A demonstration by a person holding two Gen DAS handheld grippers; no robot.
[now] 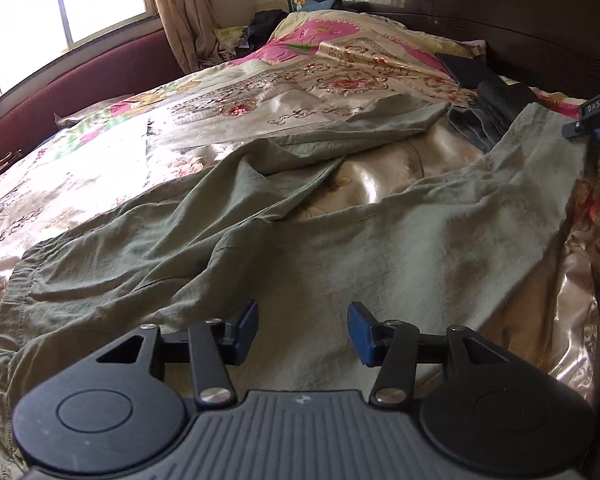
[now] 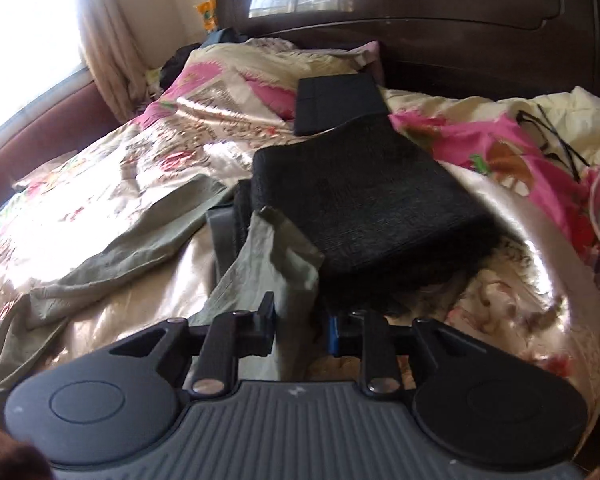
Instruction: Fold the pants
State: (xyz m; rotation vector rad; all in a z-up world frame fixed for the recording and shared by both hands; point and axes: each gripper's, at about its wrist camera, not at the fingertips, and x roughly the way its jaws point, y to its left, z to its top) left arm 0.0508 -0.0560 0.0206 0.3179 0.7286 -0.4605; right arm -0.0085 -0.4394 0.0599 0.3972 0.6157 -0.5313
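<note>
Olive green pants (image 1: pixel 300 248) lie spread on the bed, waistband at the near left, two legs running away to the right. My left gripper (image 1: pixel 303 330) is open and empty just above the seat of the pants. My right gripper (image 2: pixel 300 320) has its jaws partly closed around the hem end of one pant leg (image 2: pixel 276 264), which rises between the fingers. The right gripper also shows in the left wrist view (image 1: pixel 596 120) at the far end of that leg. The other leg (image 2: pixel 140 224) lies loose to the left.
A floral satin bedspread (image 1: pixel 260 92) covers the bed. A stack of folded dark clothes (image 2: pixel 364 200) lies just beyond the right gripper, partly over the leg hem. A dark wooden headboard (image 2: pixel 420 32) stands behind. A window and curtain are at the left.
</note>
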